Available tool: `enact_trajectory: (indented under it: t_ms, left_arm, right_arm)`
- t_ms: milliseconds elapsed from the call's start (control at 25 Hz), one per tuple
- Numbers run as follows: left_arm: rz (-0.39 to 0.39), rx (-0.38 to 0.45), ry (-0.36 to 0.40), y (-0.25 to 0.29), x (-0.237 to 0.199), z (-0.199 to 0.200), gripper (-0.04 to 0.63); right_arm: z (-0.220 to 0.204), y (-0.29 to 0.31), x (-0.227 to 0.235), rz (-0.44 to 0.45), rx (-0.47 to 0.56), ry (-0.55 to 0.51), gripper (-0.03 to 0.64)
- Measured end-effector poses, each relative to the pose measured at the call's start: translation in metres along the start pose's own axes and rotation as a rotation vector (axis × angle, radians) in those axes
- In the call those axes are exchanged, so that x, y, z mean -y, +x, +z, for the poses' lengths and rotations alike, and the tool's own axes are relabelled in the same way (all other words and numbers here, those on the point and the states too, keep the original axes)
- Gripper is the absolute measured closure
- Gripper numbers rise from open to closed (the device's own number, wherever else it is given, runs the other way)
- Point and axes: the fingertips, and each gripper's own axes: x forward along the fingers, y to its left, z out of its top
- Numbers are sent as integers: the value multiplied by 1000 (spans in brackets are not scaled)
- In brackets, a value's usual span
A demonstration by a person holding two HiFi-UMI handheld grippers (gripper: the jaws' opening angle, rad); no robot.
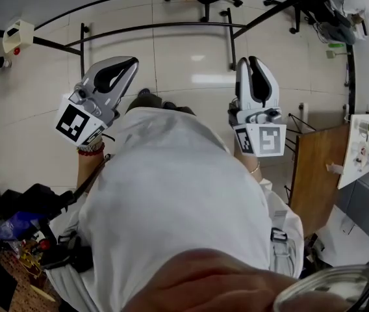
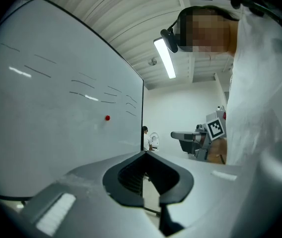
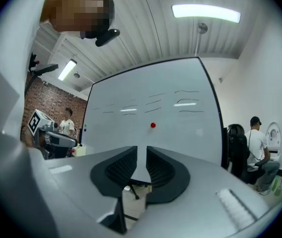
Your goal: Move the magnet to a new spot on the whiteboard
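My right tongs are barely parted and empty; my left tongs are clenched on nothing. The magnet sits on the whiteboard, twelve o'clock of the right tongs.

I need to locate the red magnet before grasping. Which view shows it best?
The right gripper view: the red magnet sits on the whiteboard nearly face-on. The left gripper view shows it obliquely; the head view doesn't show it.

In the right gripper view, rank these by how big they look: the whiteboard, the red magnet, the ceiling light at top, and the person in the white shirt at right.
1. whiteboard, by far the largest.
2. ceiling light and person in the white shirt: too alike to rank.
3. red magnet, a small dot.
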Motion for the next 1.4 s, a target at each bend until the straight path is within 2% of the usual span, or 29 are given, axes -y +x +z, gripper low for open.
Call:
enact_trajectory:
  t_ms: [80, 200, 320, 400, 600, 720, 800, 920, 1000, 1160, 1280, 1400]
  left_arm:
    - [-5, 15, 28, -5, 6, 11, 591]
    - [-59, 72, 46, -13, 25, 35, 591]
    - [-90, 130, 40, -25, 34, 59, 591]
    - [-94, 130, 30, -38, 34, 65, 591]
    - [-69, 74, -19, -75, 22, 41, 591]
    - [-38, 80, -50, -84, 13, 30, 591]
    - [-28, 58, -36, -82, 11, 22, 591]
    - [-61, 3, 39, -73, 19, 14, 591]
    - [-100, -1, 49, -67, 28, 12, 591]
    - [-121, 40, 8, -68, 34, 16, 591]
    - [-119, 19, -36, -74, 34, 6, 591]
    - [-135, 12, -51, -73, 40, 3, 591]
  right_arm:
    - [10, -14, 4, -34, 34, -2, 568]
    - [17, -22, -4, -52, 42, 4, 568]
    - [18, -13, -34, -22, 21, -4, 566]
    - [20, -1, -57, 22, 19, -6, 563]
    - [30, 17, -106, 112, 37, -9, 563]
    - [25, 19, -128, 172, 2, -45, 560]
    - [16, 20, -135, 198, -37, -44, 558]
    - [12, 20, -136, 208, -63, -56, 557]
    - [13, 18, -136, 206, -64, -56, 557]
    - [13, 19, -151, 247, -67, -46, 557]
    - [5, 16, -163, 267, -84, -45, 549]
    - [-2, 8, -161, 251, -88, -27, 549]
